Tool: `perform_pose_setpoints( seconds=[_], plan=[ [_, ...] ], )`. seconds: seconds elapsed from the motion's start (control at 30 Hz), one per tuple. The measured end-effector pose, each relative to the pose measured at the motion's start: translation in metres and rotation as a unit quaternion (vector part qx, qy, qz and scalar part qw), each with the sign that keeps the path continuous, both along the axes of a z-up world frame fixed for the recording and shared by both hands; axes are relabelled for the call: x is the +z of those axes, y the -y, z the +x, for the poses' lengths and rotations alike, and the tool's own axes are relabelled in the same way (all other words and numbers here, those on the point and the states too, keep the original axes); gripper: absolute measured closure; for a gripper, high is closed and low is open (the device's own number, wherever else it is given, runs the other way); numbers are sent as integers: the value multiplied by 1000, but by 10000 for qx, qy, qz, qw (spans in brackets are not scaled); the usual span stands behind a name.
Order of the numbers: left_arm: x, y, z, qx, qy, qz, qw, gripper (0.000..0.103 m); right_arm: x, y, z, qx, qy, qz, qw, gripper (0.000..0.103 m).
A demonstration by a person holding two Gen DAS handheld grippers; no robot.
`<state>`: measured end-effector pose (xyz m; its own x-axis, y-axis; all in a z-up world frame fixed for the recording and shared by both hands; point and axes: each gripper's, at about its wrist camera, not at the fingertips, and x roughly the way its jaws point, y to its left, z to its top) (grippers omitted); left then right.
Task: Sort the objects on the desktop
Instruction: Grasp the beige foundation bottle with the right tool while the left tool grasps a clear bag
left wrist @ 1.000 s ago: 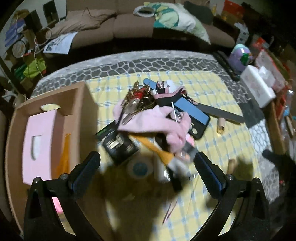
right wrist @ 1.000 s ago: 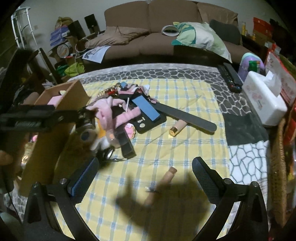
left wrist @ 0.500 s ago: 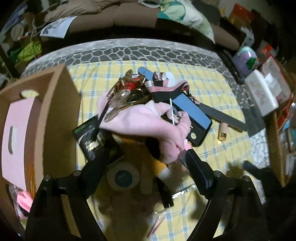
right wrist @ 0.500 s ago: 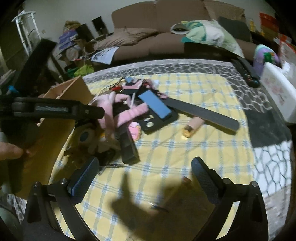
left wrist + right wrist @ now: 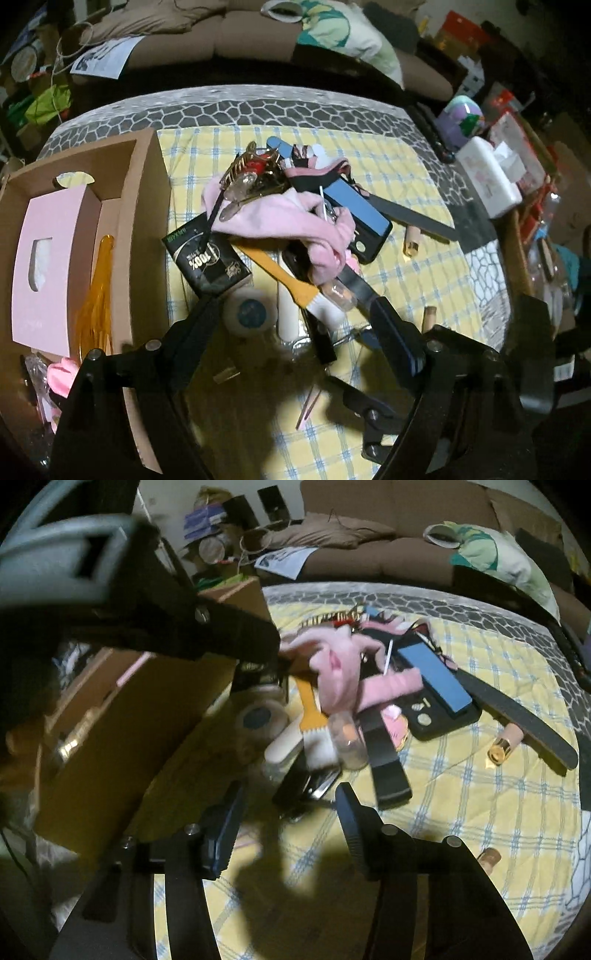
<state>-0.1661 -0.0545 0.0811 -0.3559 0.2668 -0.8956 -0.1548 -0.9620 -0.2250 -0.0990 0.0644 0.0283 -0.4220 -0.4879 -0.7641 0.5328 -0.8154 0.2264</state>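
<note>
A heap of desk items lies on the yellow checked cloth beside a cardboard box [image 5: 144,229]. A pink cloth [image 5: 280,218] tops the heap. My left gripper [image 5: 295,314] hovers open over the heap's near end, straddling a tape roll [image 5: 251,314], a white tube [image 5: 288,314] and a yellow-handled brush [image 5: 284,277] without touching them. My right gripper [image 5: 290,812] is low at the same end. Its jaws are closing around a small black object [image 5: 306,790], and the pads stand apart from it.
The box holds a pink tissue box [image 5: 48,258] and an orange comb [image 5: 96,295]. A blue buffer [image 5: 436,675], a long black file [image 5: 524,723], a gold-capped tube [image 5: 506,746] and a cork-like stub [image 5: 487,856] lie to the right. A sofa stands behind the table.
The right gripper swung left and down from the bare cloth to the heap beside the box, and its jaws narrowed a lot. The left gripper came closer over the heap with slightly narrower jaws.
</note>
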Motion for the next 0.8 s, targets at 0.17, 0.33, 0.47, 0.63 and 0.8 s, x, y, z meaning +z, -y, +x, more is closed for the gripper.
perform_pose_setpoints(
  seconds=[0.17,0.33,0.47,0.63,0.8],
  plan=[
    [2,14,4,229,75,212,9995,24,-8,12,-8,-166,120,16,9998,50],
    [10,32,4,380,58,281,9989,23,-21,20,-27,-574,335,130,9977,47],
    [25,49,10,457,-101,457,9979,23,-9,18,-15,-624,19,-70,9980,47],
    [36,71,17,626,-236,631,9958,23,3,48,-4,-127,-363,-61,9992,46],
    [34,90,24,779,-190,695,9943,23,-20,93,-10,204,-174,402,9988,43]
  ],
)
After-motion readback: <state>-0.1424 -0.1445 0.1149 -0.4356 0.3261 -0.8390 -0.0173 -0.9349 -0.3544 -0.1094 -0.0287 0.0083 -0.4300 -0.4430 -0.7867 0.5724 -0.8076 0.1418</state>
